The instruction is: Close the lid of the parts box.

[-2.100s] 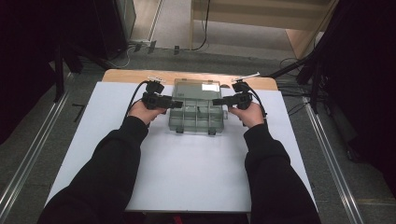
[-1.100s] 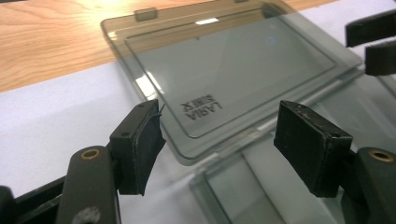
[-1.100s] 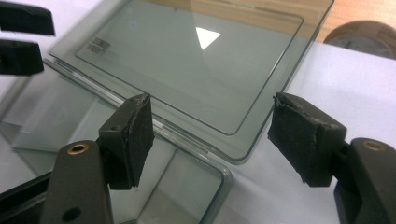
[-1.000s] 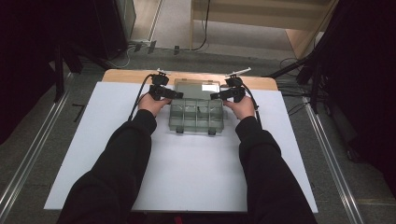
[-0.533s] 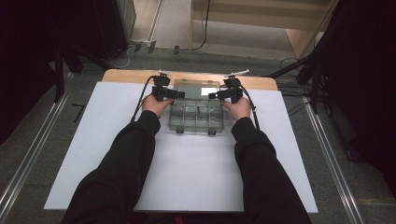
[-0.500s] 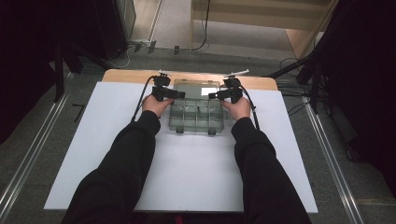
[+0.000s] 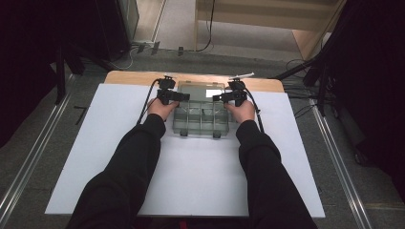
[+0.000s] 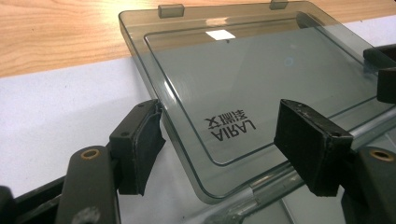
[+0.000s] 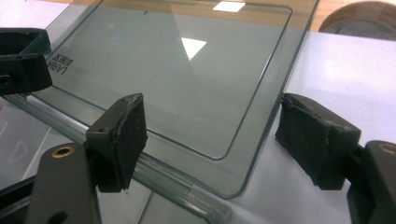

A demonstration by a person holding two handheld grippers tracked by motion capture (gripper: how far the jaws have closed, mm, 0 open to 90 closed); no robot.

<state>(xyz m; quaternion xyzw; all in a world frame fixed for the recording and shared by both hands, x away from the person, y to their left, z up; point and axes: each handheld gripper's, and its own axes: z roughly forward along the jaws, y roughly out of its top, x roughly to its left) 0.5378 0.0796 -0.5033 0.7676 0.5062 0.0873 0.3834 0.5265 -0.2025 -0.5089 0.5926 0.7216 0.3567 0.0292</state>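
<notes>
On the table, a clear compartment box sat at the far middle of the white sheet, its smoked lid folded back flat behind it toward the wooden edge. Both forearms reached forward from the near side, one along each flank of the box, with the hands level and the wrists turned inward. The left gripper lay at the left corner of the lid, near the hinge; its fingers stood apart, straddling the lid's edge without pressing on it. The right gripper mirrored it at the right corner of the lid; its fingers were likewise apart, one over the lid and one on the outer side of its edge, clear of the plastic, and they had just been opening.

Compared with two seconds before, both hands had slid farther away along the sides of the box, from beside its compartments to beside the lid, and the sleeves reached farther along the box. The box itself had kept its place.
</notes>
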